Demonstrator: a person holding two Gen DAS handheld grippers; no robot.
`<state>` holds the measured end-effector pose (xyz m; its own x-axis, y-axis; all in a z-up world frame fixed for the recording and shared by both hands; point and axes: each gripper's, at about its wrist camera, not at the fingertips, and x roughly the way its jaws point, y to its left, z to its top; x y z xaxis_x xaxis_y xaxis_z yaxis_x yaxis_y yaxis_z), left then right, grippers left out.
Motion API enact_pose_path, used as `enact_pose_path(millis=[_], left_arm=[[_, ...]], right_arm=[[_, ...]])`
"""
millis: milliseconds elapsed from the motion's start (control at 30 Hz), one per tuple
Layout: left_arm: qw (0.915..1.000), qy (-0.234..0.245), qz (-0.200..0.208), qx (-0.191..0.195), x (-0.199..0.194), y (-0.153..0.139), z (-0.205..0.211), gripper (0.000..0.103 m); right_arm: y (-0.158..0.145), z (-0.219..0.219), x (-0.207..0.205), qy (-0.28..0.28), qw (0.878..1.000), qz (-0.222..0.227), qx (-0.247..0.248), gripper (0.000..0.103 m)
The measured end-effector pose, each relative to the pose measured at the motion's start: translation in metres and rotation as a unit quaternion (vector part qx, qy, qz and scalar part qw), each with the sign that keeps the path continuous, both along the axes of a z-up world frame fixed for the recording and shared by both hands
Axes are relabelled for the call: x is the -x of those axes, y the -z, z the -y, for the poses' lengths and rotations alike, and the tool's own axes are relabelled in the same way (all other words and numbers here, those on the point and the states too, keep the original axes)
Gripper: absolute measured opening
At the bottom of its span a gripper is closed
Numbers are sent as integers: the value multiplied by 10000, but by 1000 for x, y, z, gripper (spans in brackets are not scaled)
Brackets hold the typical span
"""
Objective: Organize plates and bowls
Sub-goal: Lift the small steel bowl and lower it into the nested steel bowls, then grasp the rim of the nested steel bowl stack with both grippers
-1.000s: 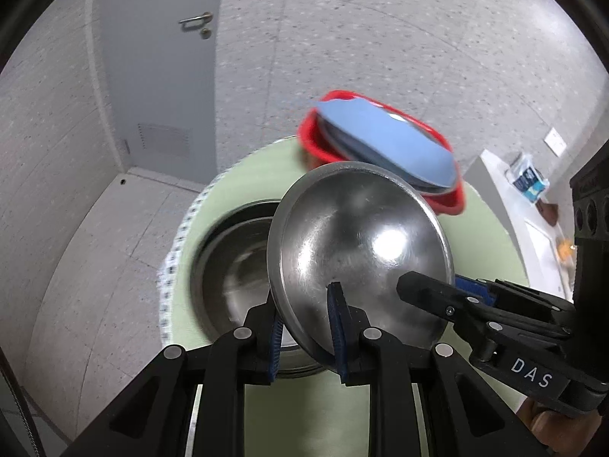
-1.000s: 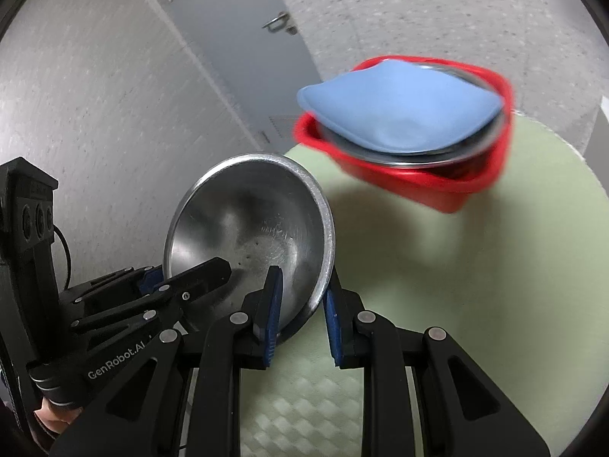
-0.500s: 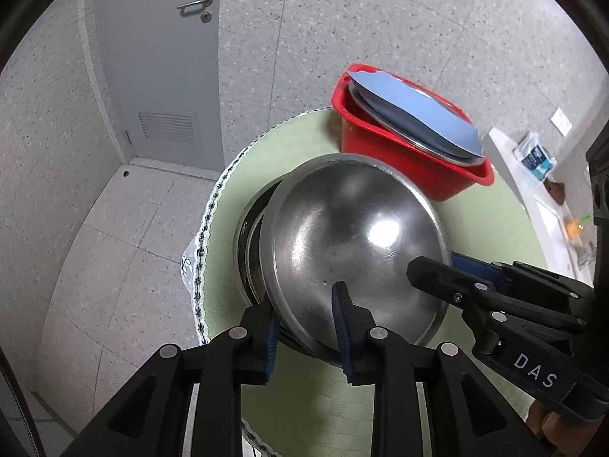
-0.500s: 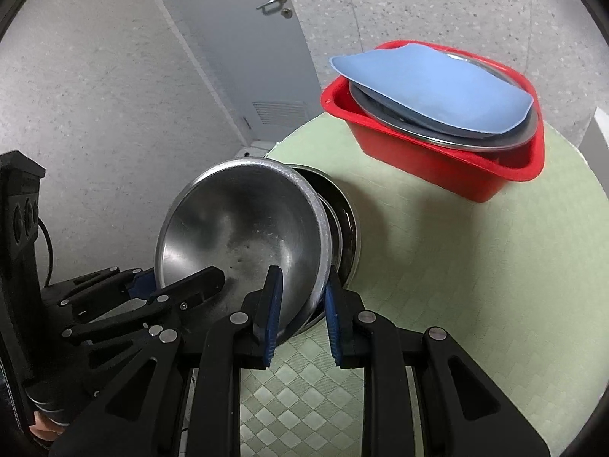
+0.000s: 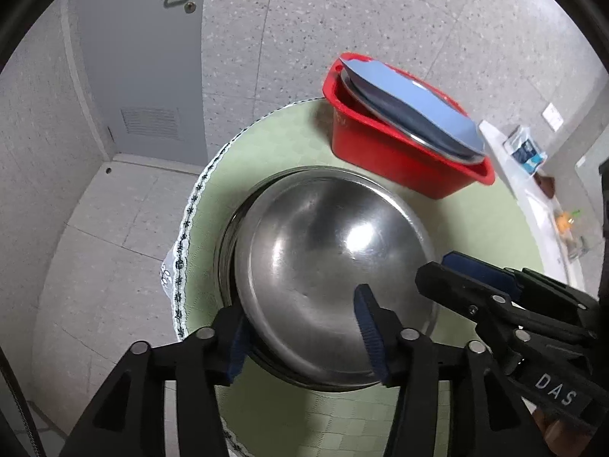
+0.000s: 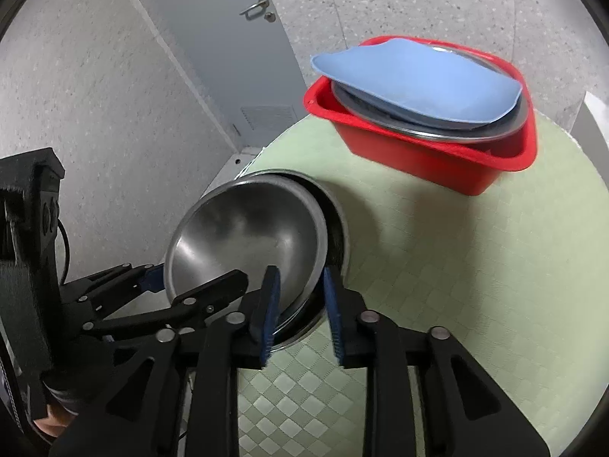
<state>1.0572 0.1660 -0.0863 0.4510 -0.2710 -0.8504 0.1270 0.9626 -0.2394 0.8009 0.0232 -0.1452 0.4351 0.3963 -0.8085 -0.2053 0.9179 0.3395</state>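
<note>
Steel bowl [image 5: 323, 262]: seen mouth-up and slightly tilted, nested in a larger steel bowl [image 6: 337, 228] near the left edge of the round green counter [image 6: 456, 266]; being round, no long axis is shown.

Left gripper [image 5: 300, 333]: held apart, its blue-padded fingers [image 5: 367, 327] straddling the near rim of the nested bowl; contact cannot be told.

Right gripper [image 6: 300, 304]: fingers set apart either side of both bowls' right rims, one pad inside, one outside; no clamping is shown.

Red basin [image 6: 437, 160]: placed at the far side of the counter, well apart from the bowls, a steel plate [image 6: 418, 129] lying in it, tilted, under a blue plate [image 6: 411, 83] that juts over the rim.

Edges: the bowls are set close to the counter's patterned left border [image 5: 190, 213], with floor below.

Open room: a bare green surface is seen between bowls and basin, and to the right.
</note>
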Motion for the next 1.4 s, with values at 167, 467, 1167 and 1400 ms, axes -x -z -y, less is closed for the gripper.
enact_pose_path(millis=[167,467,1167,1400], left_arm=[[9997,-78,77,213,4,-8,-9,59],[9975,-300,531,350,24,-30,-31,91],[9935,-1082,13,340,13,7,-63,95],[9952,-924,-94,318,2,19,-55,93]], right_arm=[[-6,8,1,142,9998,86,-57,41],[-9,18,3,379,9990,211,-127,56],[37,17,-10,654,9942,-446,-733,60],[49,9,-16,602,9925,-643,-844,60]])
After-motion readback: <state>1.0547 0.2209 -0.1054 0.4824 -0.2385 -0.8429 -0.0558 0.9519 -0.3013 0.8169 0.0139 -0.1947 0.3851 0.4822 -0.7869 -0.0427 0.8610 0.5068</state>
